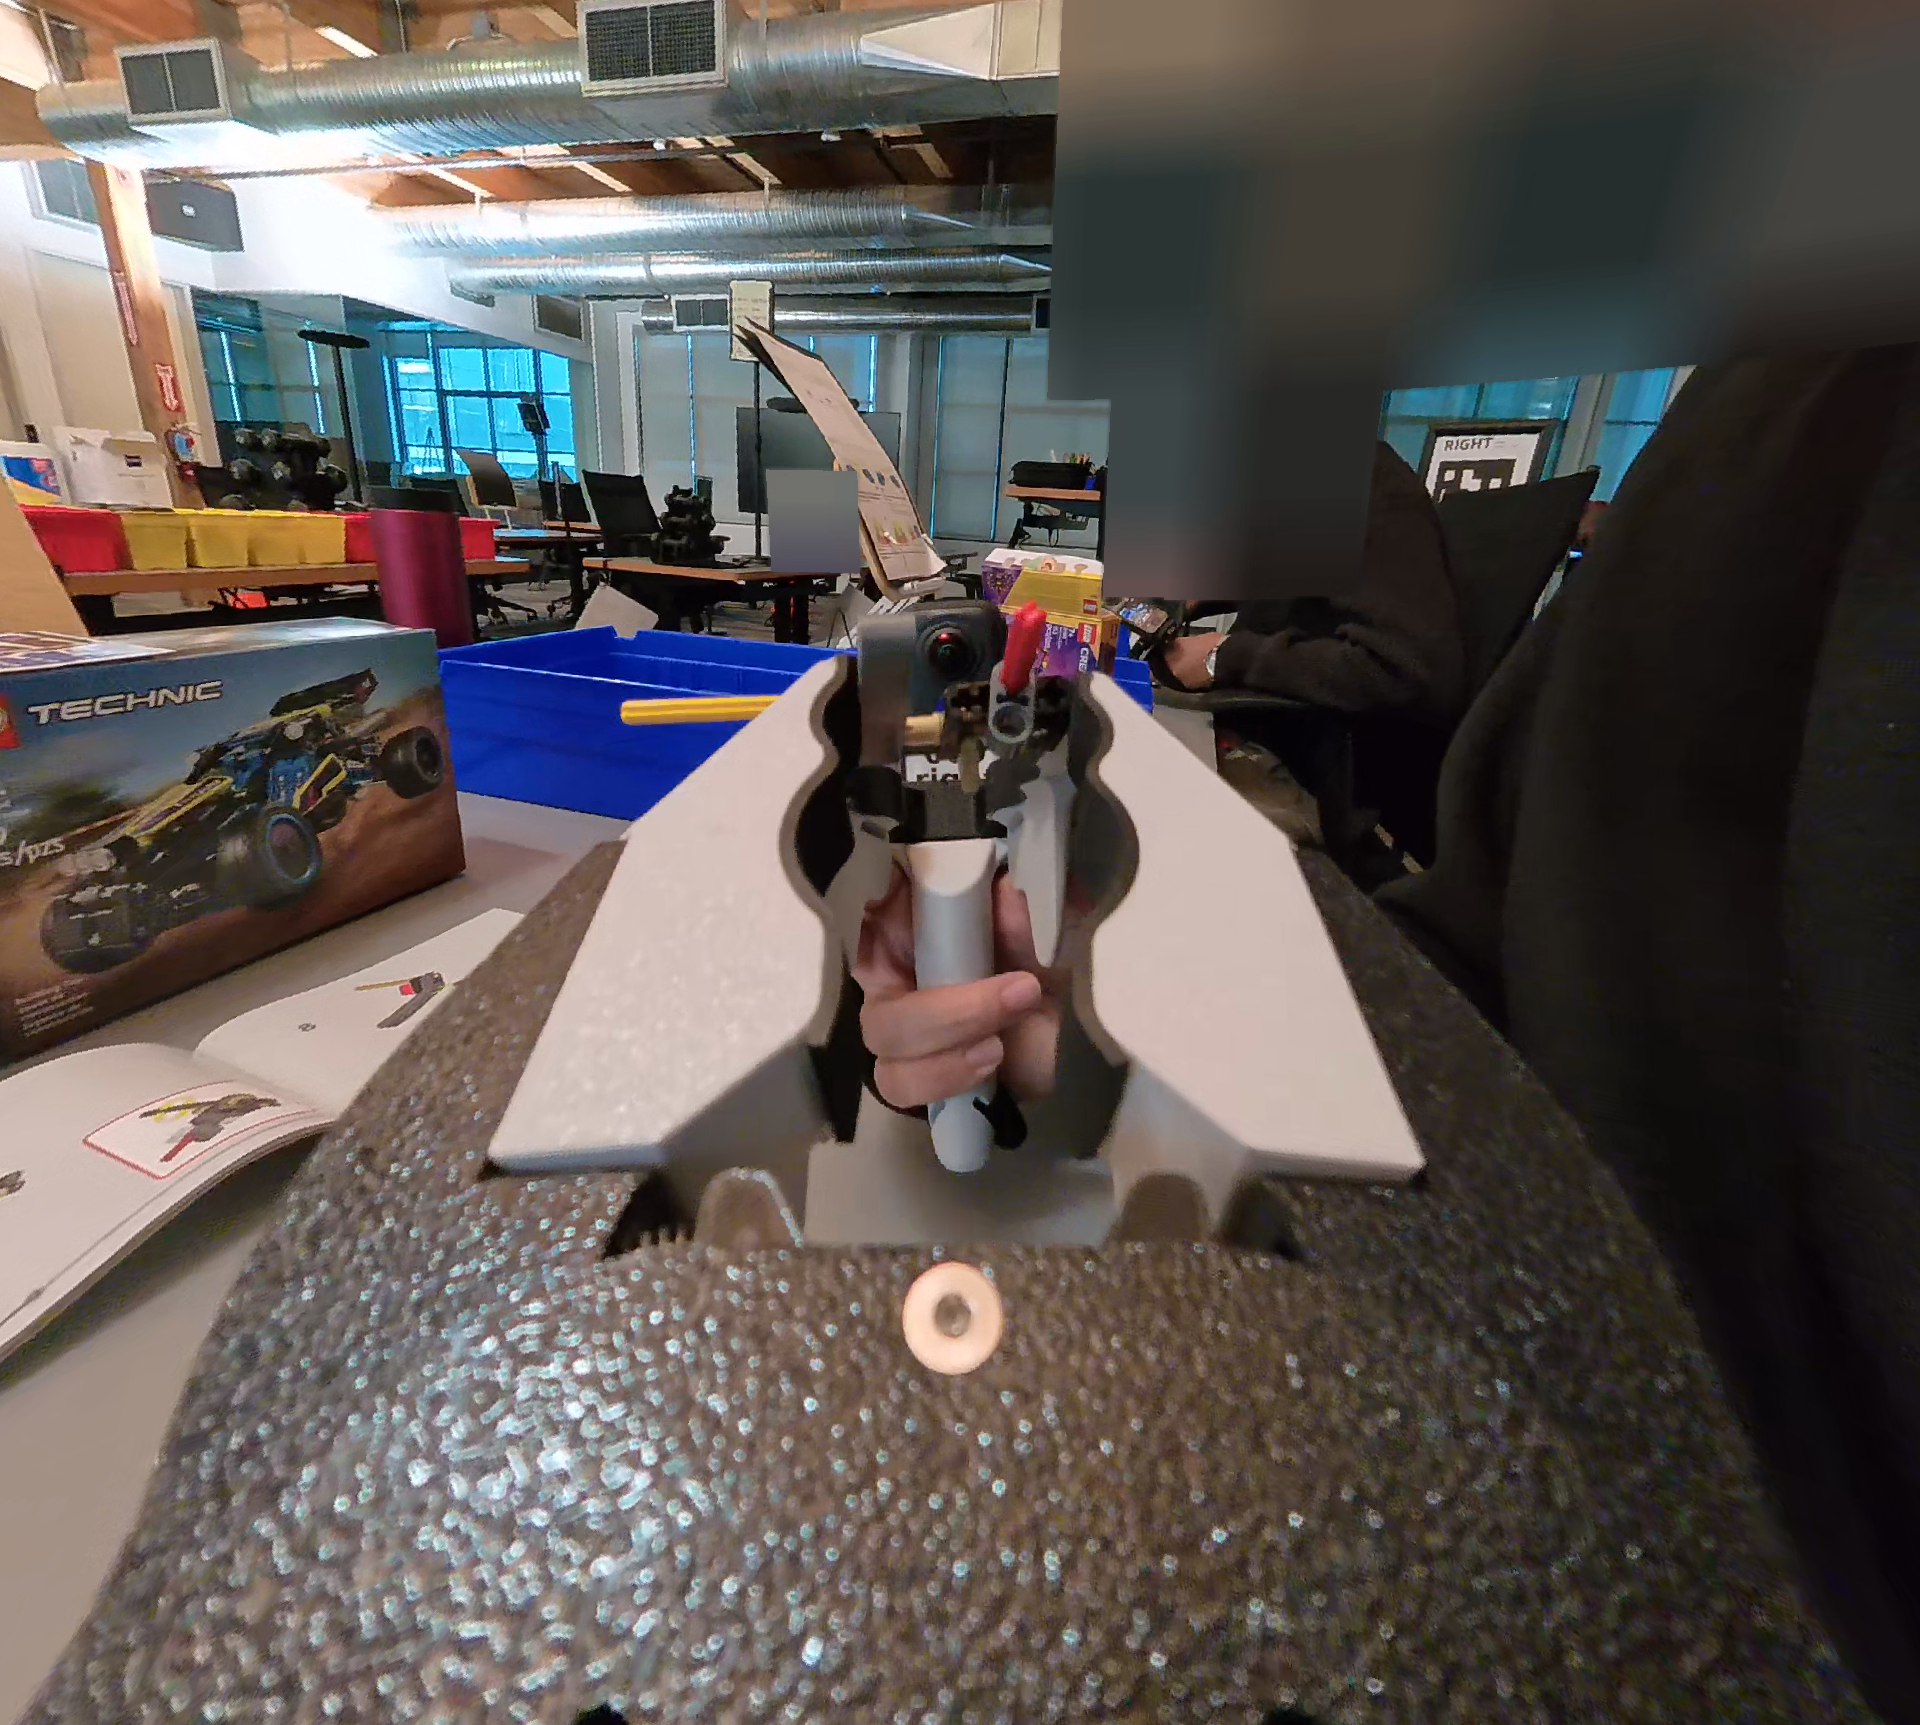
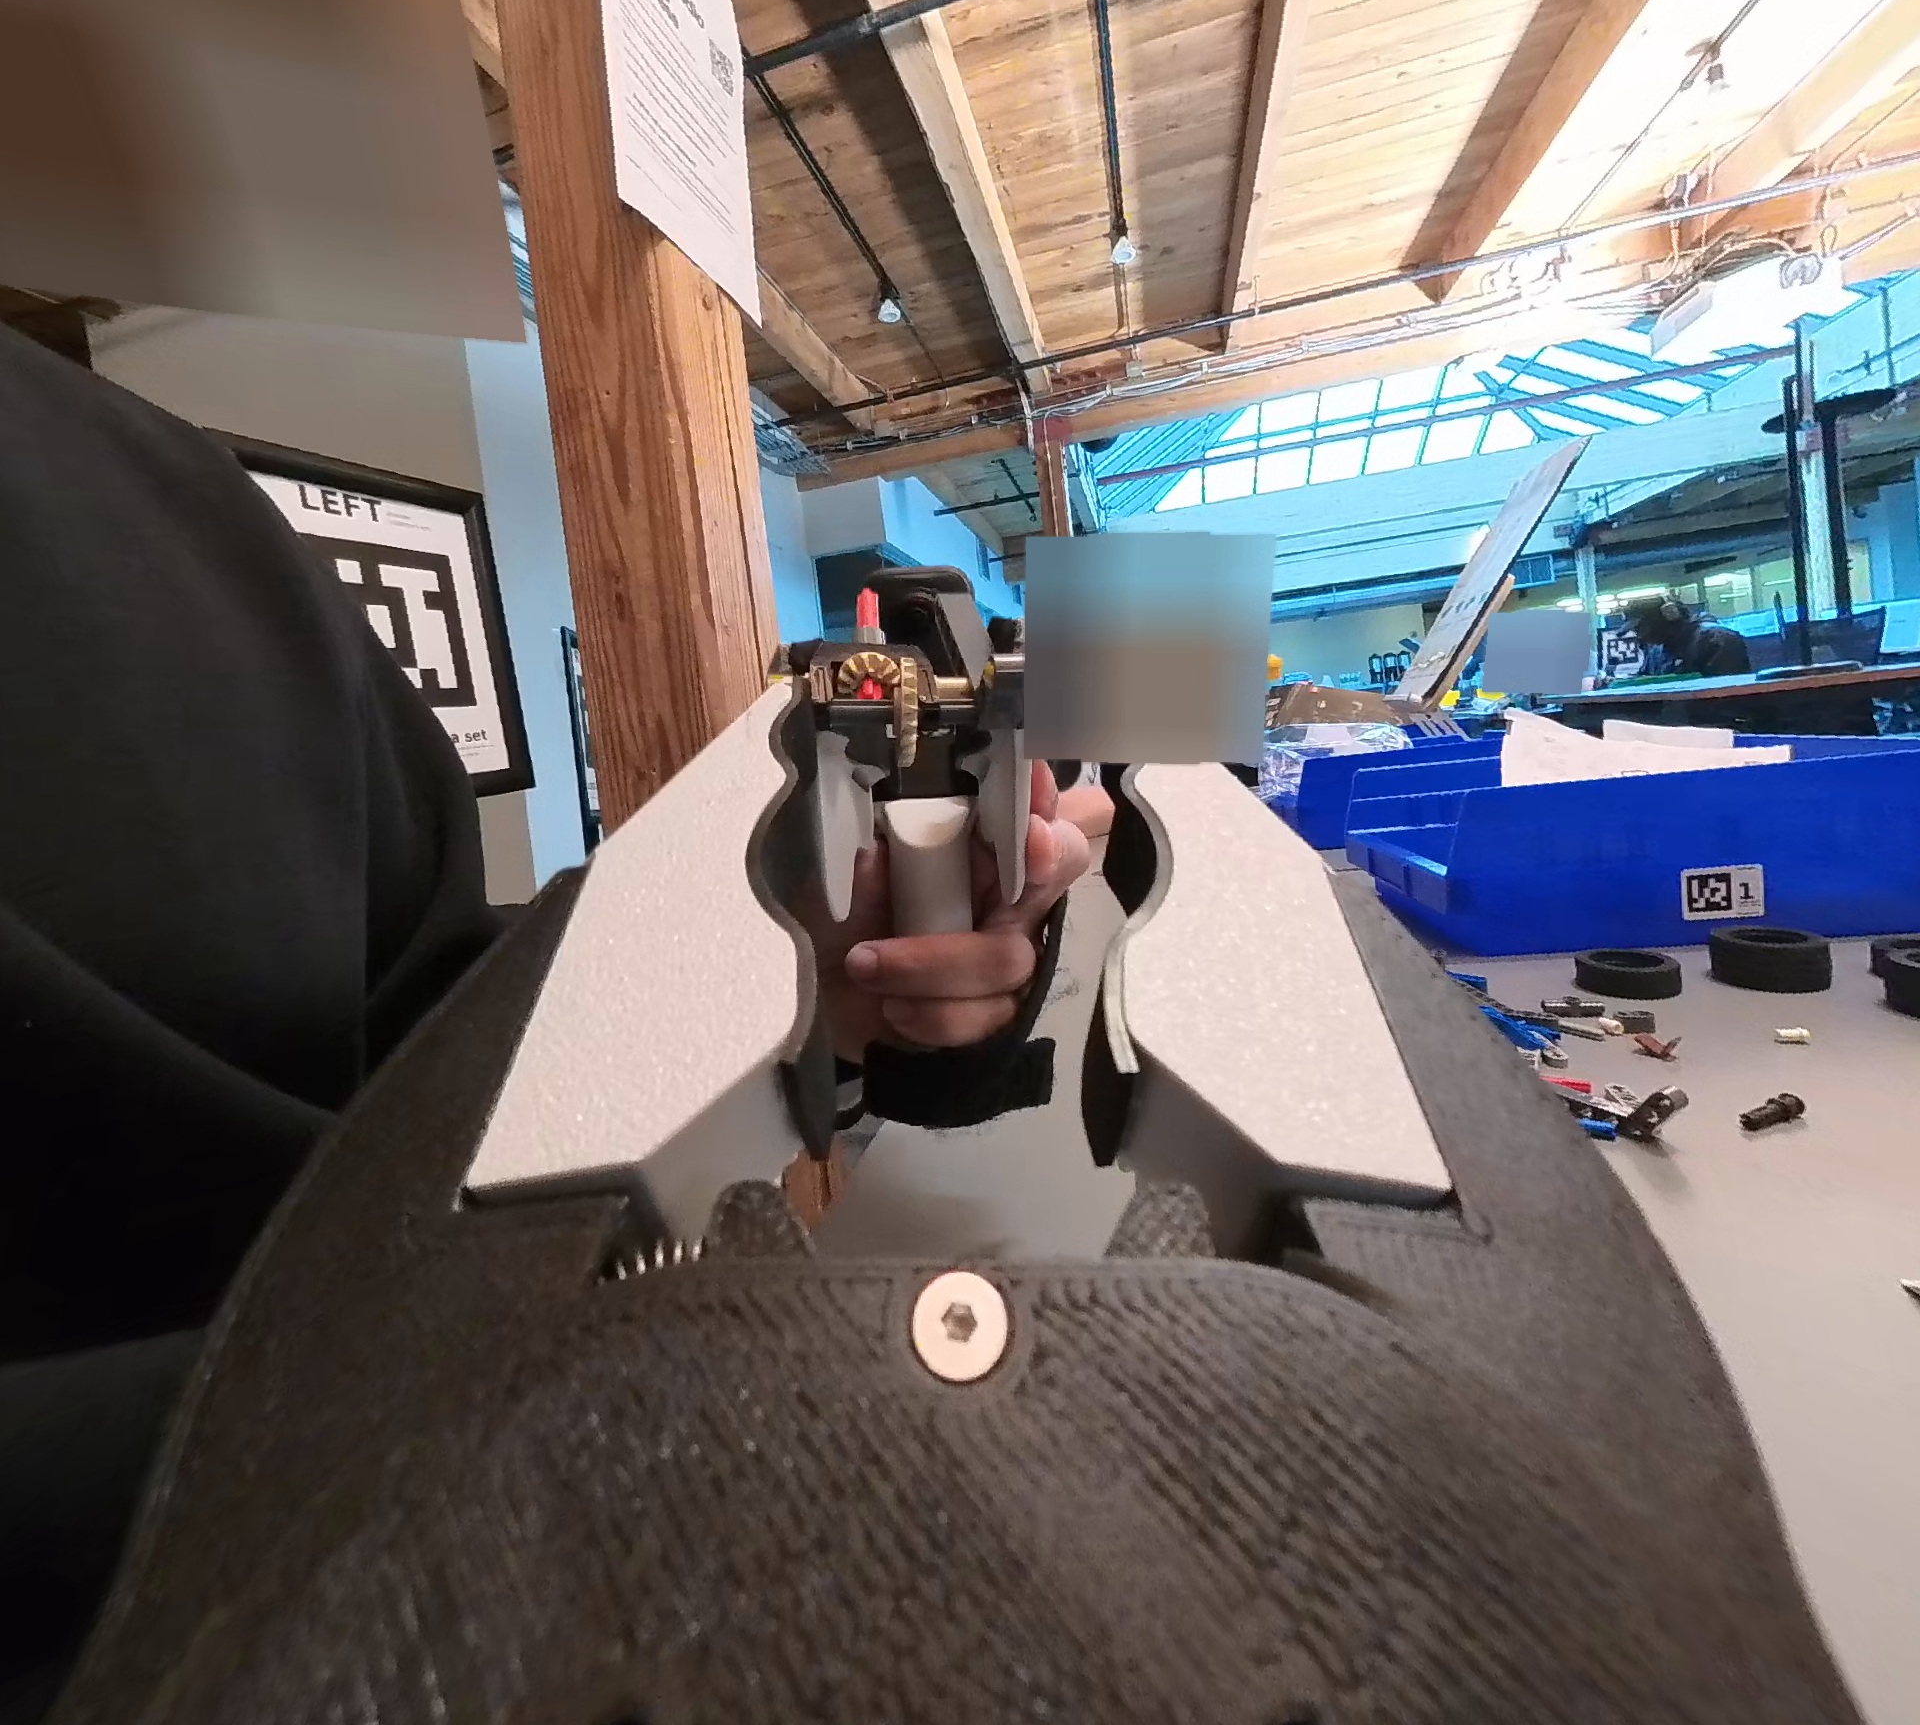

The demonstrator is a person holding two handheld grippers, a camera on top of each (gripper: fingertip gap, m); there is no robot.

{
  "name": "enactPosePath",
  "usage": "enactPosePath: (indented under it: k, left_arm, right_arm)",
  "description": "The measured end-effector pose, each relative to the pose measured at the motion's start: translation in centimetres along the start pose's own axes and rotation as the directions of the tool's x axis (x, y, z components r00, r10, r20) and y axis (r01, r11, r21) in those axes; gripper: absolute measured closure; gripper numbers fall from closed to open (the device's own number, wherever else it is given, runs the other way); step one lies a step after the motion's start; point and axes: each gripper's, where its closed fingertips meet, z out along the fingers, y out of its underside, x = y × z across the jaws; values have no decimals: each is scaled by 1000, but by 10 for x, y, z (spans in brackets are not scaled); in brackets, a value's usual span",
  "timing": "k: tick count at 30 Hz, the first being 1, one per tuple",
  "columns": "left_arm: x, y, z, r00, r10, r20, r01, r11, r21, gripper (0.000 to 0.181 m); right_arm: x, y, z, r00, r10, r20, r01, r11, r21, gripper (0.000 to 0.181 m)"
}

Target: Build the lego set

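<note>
A grey desk point(image 2: 1714, 1260) strewn with small parts point(image 2: 1631, 1109) is seen in an open workshop. Whether the jaws of the left gripper point(image 1: 961, 688) or the right gripper point(image 2: 961, 740) clamp the gear piece point(image 2: 881, 688) cannot be told.

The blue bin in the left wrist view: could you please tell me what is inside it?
A yellow rod shows inside the blue bin, its right end behind the left gripper's finger. The near wall hides the bin's floor.

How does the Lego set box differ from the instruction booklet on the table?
The box stands upright, its front a colourful buggy picture; the booklet lies flat and open, showing white pages with diagrams. The box is bulky and sits farther back; the booklet is thin and nearer. Both rest on the grey table.
</note>
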Motion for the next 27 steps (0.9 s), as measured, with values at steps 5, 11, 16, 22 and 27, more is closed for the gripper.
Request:
enactPosePath:
  k: [5,11,16,22,27]
  left_arm:
    - [-1,0,-1,1000,20,4,-20,1000,24,142]
    - [-13,4,-4,957,263,123,-254,964,-80,142]
    - [-6,18,-1,779,624,65,-582,757,-297,142]
    - [9,31,4,782,619,-66,-605,732,-313,142]
    - [17,40,2,820,555,-140,-569,763,-308,142]
  right_arm:
    - [2,1,1,1000,31,1,-31,1000,-2,127]
    - [18,10,-5,985,164,-51,-166,986,-36,127]
    - [25,14,-17,938,345,-46,-347,935,-69,124]
    - [18,11,-17,868,495,39,-493,868,-62,152]
    - [10,10,-15,877,477,66,-471,878,-86,168]
